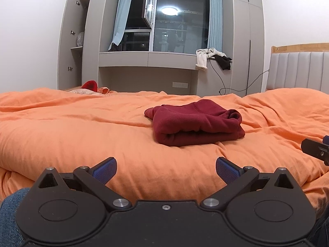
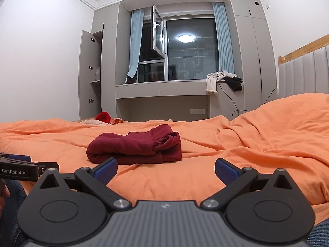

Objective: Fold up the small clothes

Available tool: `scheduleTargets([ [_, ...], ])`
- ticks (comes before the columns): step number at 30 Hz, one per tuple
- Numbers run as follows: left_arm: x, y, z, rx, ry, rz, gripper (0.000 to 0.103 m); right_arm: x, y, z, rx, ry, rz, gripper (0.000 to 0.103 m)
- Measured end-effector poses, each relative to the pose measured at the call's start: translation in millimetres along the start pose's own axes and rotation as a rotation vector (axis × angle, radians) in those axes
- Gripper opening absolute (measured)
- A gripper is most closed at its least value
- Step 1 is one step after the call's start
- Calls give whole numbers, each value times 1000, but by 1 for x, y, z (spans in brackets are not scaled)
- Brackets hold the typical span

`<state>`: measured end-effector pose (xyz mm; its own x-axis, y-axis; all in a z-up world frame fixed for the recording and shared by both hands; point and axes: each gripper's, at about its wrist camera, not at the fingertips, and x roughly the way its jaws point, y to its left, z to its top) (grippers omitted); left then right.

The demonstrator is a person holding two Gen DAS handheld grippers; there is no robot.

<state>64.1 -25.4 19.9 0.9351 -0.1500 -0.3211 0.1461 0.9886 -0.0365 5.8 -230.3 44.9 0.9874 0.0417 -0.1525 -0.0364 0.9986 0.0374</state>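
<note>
pictured on the orange duvet (image 1: 82, 135): a dark red garment (image 1: 195, 123), folded into a thick bundle near mid-bed, long axis across the view, rolled end to the right. left gripper (image 1: 166, 167) and right gripper (image 2: 166, 167) both spread wide, empty, held back near the bed's edge. best finished, by the look, with a light press to flatten the layers.

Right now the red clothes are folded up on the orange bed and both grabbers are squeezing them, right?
Not quite. The red clothes are folded on the orange bed, but neither grabber touches them: the left gripper and right gripper are open and empty, as both wrist views show.
</note>
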Motion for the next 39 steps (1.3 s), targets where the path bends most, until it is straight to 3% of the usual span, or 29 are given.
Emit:
scheduleTargets([
  [39, 8, -7, -2, 24, 12, 2, 102, 2, -1, -3, -3, 10, -3, 103],
])
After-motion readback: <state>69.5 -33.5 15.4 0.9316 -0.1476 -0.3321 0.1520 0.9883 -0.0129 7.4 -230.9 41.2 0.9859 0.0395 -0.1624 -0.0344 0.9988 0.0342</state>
